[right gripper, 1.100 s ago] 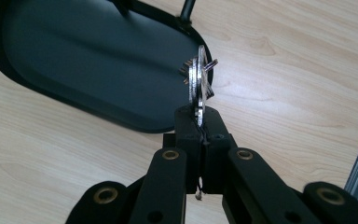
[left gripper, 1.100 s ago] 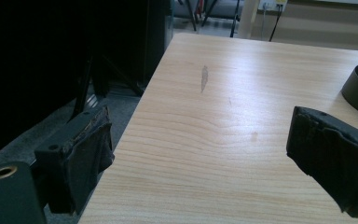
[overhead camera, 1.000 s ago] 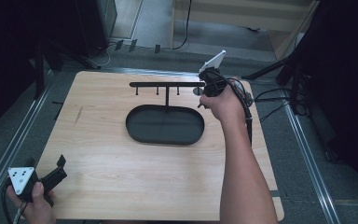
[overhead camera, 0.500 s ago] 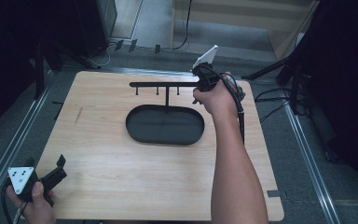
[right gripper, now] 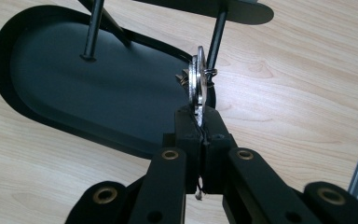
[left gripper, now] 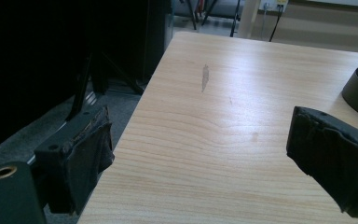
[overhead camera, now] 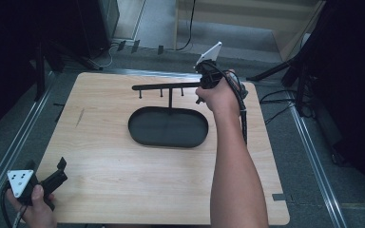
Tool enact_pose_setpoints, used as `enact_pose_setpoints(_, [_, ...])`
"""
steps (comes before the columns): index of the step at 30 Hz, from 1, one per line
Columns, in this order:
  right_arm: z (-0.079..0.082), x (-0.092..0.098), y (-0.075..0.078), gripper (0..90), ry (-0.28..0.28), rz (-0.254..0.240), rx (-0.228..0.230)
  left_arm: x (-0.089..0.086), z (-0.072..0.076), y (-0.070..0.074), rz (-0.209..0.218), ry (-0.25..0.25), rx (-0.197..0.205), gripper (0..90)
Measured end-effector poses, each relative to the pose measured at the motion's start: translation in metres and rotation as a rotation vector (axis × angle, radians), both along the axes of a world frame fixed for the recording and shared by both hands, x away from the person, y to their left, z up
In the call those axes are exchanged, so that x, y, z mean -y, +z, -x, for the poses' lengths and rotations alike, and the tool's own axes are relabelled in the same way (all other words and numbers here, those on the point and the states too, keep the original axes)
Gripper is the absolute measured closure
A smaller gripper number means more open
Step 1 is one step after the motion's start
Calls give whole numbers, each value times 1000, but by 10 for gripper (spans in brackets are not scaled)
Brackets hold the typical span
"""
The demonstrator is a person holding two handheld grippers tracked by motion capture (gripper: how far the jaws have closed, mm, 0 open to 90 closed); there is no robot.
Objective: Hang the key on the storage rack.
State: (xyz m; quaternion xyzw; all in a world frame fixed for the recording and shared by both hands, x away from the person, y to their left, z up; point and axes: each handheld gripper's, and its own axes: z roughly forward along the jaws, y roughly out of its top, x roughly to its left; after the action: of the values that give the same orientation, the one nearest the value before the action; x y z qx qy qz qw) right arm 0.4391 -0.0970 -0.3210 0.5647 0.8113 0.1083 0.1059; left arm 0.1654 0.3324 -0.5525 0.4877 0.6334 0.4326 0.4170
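A black stand has an oval tray base (overhead camera: 142, 135) and a horizontal bar (overhead camera: 166, 87) with short hooks under it. My right gripper (overhead camera: 201, 94) is at the bar's right end, held from above by a hand. In the right gripper view its jaws are shut (right gripper: 200, 126) on a thin silvery metal ring (right gripper: 197, 86), seen edge-on. A small loop on the ring touches a hook peg (right gripper: 217, 42) under the bar's end. My left gripper (overhead camera: 61, 171) rests at the table's near left corner, its pads (left gripper: 91, 149) wide apart and open with nothing between them.
The wooden table (overhead camera: 123, 185) has a dark scuff (left gripper: 205, 77) near its left side. Metal rails (overhead camera: 309, 147) run along both sides of it. Cables and dark stands lie on the floor beyond the far edge. The right forearm (overhead camera: 233, 171) crosses the table's right half.
The right hand has shifted slightly left and away, bringing the ring closer to the bar's right end. The left hand and its gripper have stayed put.
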Motion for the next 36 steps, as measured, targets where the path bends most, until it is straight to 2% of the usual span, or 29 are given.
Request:
enact_pose_setpoints(14, [-6, 6, 4, 879, -15, -14, 24, -1, -1, 0, 4, 0, -2, 70])
enact_pose_setpoints(27, [-10, 6, 2, 877, -28, 4, 89, -1, 0, 0, 6, -2, -1, 70])
enact_pose_setpoints(30, [-10, 7, 0, 879, -27, 25, 110, -1, 0, 0, 5, -2, -1, 70])
enact_pose_setpoints(32, [-11, 8, -1, 879, -32, 18, 118, -1, 0, 0, 4, -3, 0, 70])
enact_pose_setpoints(34, [-11, 8, -2, 864, -31, 21, 141, -1, 0, 0, 5, -3, 0, 70])
enact_pose_setpoints(36, [-10, 8, -3, 780, -47, 20, 162, -1, 0, 0, 4, -2, -1, 70])
